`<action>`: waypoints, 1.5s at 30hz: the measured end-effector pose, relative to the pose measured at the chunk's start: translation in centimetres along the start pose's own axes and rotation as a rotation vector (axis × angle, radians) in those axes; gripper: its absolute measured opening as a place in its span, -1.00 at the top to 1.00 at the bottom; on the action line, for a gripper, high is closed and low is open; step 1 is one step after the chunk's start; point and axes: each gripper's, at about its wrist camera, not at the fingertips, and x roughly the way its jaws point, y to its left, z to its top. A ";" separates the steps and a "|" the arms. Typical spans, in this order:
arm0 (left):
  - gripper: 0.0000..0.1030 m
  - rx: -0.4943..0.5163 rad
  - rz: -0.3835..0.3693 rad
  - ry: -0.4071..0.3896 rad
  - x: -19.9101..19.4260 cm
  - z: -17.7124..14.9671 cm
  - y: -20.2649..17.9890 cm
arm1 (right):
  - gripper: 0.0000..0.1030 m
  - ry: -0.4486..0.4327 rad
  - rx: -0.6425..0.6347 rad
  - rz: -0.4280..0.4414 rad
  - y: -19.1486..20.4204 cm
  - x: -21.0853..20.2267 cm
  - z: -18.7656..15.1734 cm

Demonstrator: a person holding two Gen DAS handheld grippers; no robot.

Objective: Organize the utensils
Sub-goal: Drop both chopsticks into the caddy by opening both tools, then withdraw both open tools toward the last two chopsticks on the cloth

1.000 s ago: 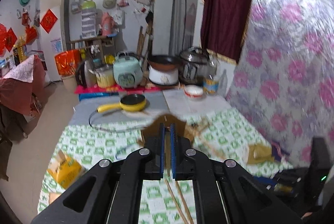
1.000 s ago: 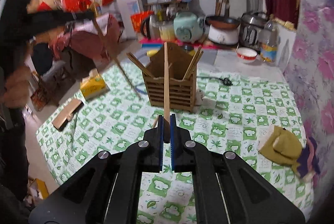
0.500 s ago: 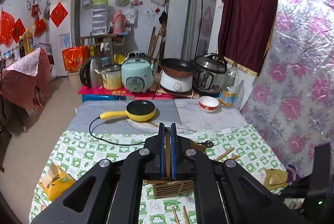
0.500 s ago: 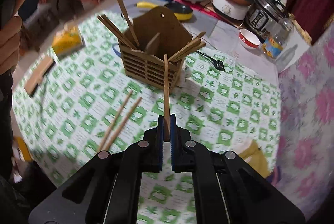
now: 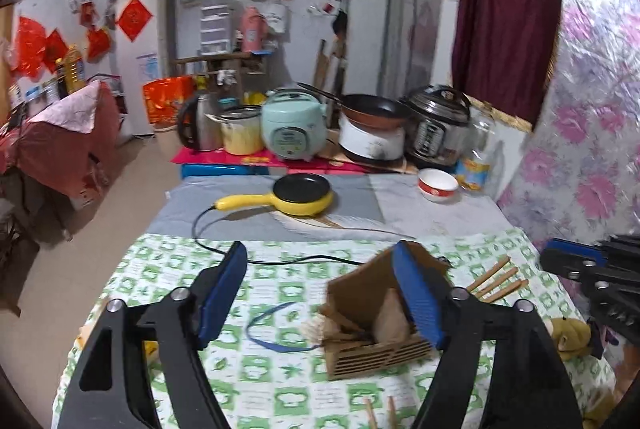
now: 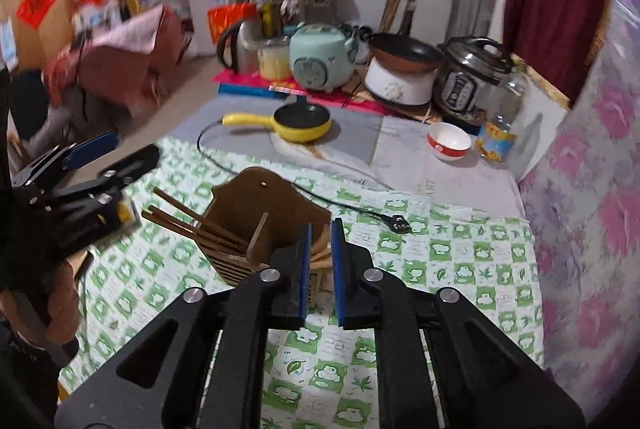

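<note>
So at this point your left gripper (image 5: pixel 320 293) had its jaws opening, already spread wide with nothing between the blue pads, just the green-and-white checked tablecloth (image 5: pixel 280 285) showing through the gap. Your right gripper (image 6: pixel 320 269) was opening too, but only a narrow slot so far, and nothing was pinched between its pads; it was sitting right over the right side of the wooden utensil holder (image 6: pixel 256 213). That holder stood upright on the tablecloth, roughly mid-table, with a divider down the middle. The left compartment had a bundle of chopsticks (image 6: pixel 184 221) leaning out to the left, and the right compartment had more sticks in it, mostly hidden behind your right gripper's fingers. From the left wrist view you could also see the tips of two loose chopsticks (image 5: pixel 380 413) lying on the cloth in front of the holder, near the bottom edge. A blue band (image 5: pixel 264 329) lay on the cloth just left of the holder. Further back the yellow electric pan (image 6: pixel 300 121) sat on the grey mat, well apart from everything you were working on.
</note>
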 end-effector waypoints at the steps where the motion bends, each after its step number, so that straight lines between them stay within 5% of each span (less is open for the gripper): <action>1: -0.49 -0.017 -0.001 0.002 -0.4 0.0 0.7 | 0.63 -0.026 0.016 -0.005 -0.5 -1.0 -0.7; 3: -0.63 -0.070 -0.005 0.009 -1.4 -0.3 2.3 | 0.43 -0.043 0.047 0.005 -1.1 -2.0 -1.6; 10: -0.78 -0.154 0.018 0.014 -6.4 -4.1 5.3 | 0.23 -0.079 0.127 0.077 -0.8 -5.5 -8.7; 18: -0.88 -0.225 -0.014 0.059 -13.1 -13.4 5.7 | -0.35 -0.208 0.198 0.088 1.6 -11.2 -17.8; 29: -0.89 -0.101 0.060 0.106 -19.4 -27.1 0.5 | -0.70 -0.281 0.228 0.027 3.8 -17.0 -29.7; 35: -0.89 -0.025 0.111 0.155 -19.2 -31.2 -0.4 | -0.74 -0.266 0.229 0.043 4.1 -17.2 -31.6; 45: -0.89 0.036 0.201 0.116 -18.1 -31.6 -0.3 | -0.74 -0.161 0.132 -0.018 6.5 -12.3 -32.2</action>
